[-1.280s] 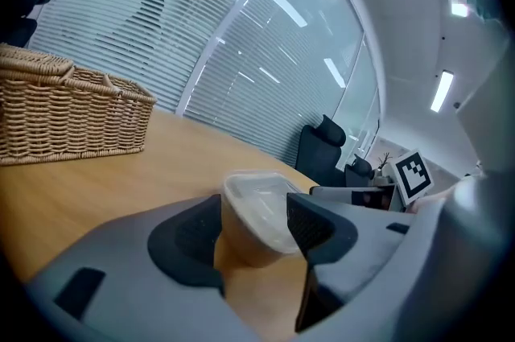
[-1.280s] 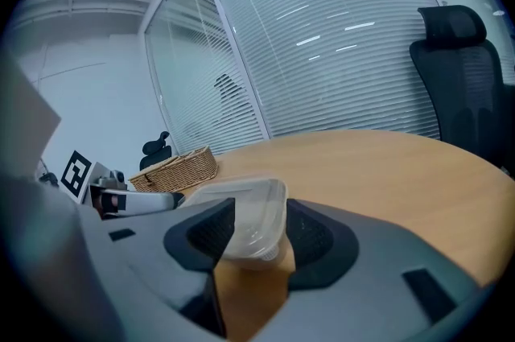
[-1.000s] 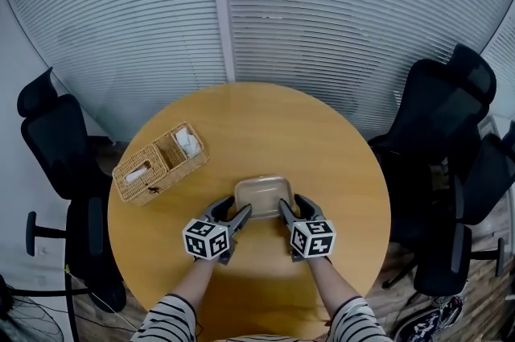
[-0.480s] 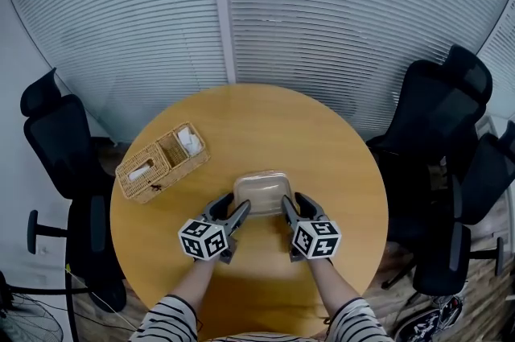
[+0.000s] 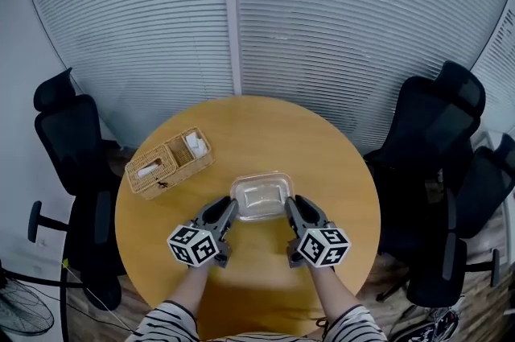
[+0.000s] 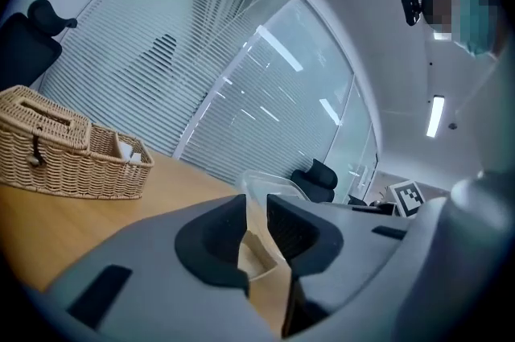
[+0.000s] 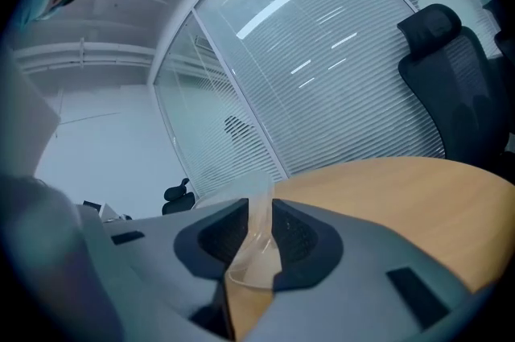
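A clear plastic container (image 5: pixel 261 197) hangs over the round wooden table (image 5: pixel 249 131), held from both sides. My left gripper (image 5: pixel 229 209) is shut on its left rim, and my right gripper (image 5: pixel 290 208) is shut on its right rim. In the left gripper view the thin clear rim (image 6: pixel 272 186) runs edge-on between the dark pads of the left gripper (image 6: pixel 256 224). In the right gripper view the clear wall (image 7: pixel 259 208) is pinched in the right gripper (image 7: pixel 259 240).
A wicker basket (image 5: pixel 170 163) with white items in its compartments stands at the table's left; it also shows in the left gripper view (image 6: pixel 64 151). Black office chairs stand at the left (image 5: pixel 68 139) and right (image 5: pixel 434 139). Blinds cover the curved glass wall behind.
Both grippers have tilted upward with the container, which now sits edge-on between each pair of jaws. The grippers have drawn slightly toward the person.
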Motion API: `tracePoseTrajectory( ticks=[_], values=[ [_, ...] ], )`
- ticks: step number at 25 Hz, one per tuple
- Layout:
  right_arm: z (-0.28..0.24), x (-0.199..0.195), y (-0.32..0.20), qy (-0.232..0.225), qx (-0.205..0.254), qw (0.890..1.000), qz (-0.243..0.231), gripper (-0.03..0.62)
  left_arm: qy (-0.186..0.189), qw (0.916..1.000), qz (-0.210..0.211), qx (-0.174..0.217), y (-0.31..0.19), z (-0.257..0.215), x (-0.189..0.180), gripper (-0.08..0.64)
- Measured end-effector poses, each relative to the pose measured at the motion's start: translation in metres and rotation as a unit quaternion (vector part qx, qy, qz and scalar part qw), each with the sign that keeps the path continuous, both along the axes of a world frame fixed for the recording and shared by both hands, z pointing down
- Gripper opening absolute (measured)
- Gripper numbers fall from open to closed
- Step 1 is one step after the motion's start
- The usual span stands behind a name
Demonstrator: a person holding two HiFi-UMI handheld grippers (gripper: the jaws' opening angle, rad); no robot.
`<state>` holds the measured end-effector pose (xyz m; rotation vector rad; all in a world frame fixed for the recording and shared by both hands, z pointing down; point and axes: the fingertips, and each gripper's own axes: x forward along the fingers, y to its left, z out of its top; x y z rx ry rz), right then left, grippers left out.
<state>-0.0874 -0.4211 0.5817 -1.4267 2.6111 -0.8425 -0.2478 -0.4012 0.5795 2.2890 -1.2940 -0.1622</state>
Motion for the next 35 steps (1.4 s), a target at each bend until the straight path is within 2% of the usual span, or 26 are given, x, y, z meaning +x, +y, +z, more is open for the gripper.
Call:
tracePoseTrajectory(
  ticks=[4, 16, 25, 35],
  values=[
    [-0.026, 0.002, 0.019, -0.011, 0.014, 1.0, -0.014, 0.095, 0.006, 0.9997, -0.02, 0.016, 0.018, -0.025, -0.002, 0.066],
    [-0.073, 0.014, 0.08, -0.026, 0.035, 0.997, -0.062, 0.078, 0.003, 0.996, -0.073, 0.051, 0.091, -0.079, 0.01, 0.052],
    [-0.092, 0.018, 0.13, -0.041, 0.038, 0.992, -0.111, 0.066, 0.003, 0.9914, -0.117, 0.059, 0.156, -0.095, 0.019, 0.052],
    [-0.086, 0.018, 0.18, -0.04, 0.024, 0.985, -0.164, 0.064, 0.004, 0.9838, -0.17, 0.056, 0.22, -0.093, 0.023, 0.051]
  ],
)
